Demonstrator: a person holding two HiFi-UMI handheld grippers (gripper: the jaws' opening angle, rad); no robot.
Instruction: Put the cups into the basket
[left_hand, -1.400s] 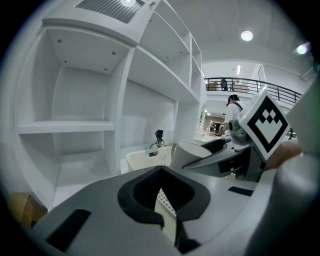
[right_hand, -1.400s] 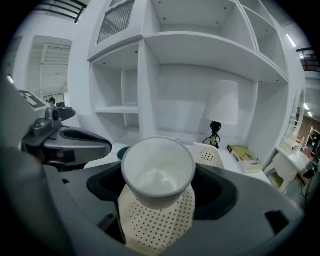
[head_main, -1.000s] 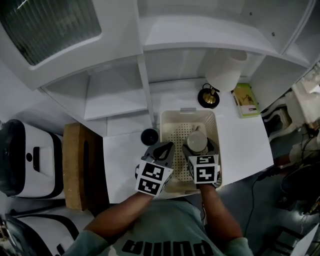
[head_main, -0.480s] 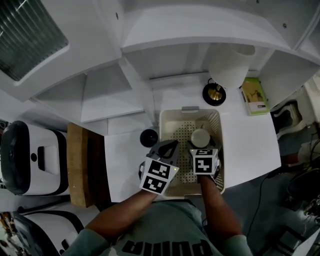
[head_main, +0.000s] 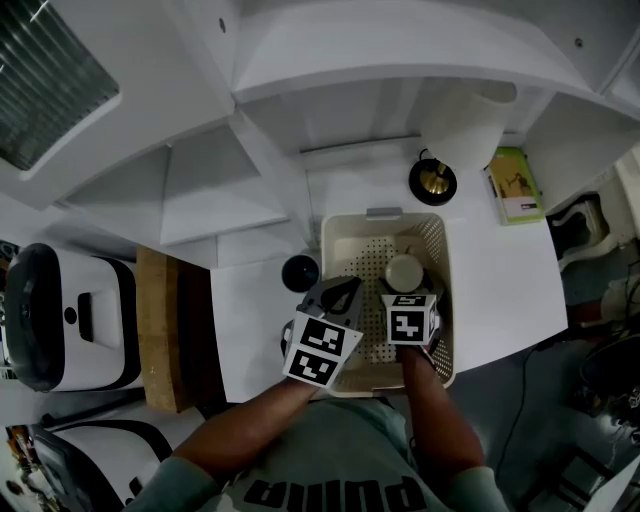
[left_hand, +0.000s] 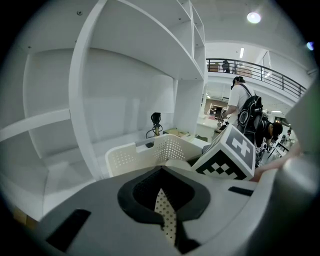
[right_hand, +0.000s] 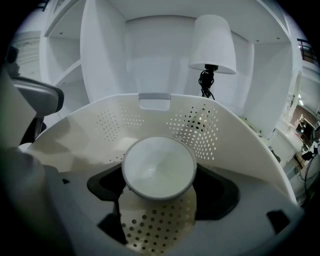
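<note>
Your right gripper (head_main: 405, 292) clamps the white cup (right_hand: 159, 167) inside the basket (head_main: 436, 235), nearly placed. Your left gripper (head_main: 338, 292) is closed, empty; the dark cup (head_main: 299, 271) waits outside.

Even, bright light; soft shadow lies inside the basket (right_hand: 115, 120). A ceiling lamp (left_hand: 253, 17) glares high beyond it. Gripper views bulge, black-cornered, foregrounds blurred.

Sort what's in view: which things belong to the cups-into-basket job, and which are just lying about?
Job in hand:
white cup, held over the basket by the right gripper
dark cup, on the table left of the basket
left gripper, shut and empty

Lying about:
lamp
green book
wooden board
white appliance
</note>
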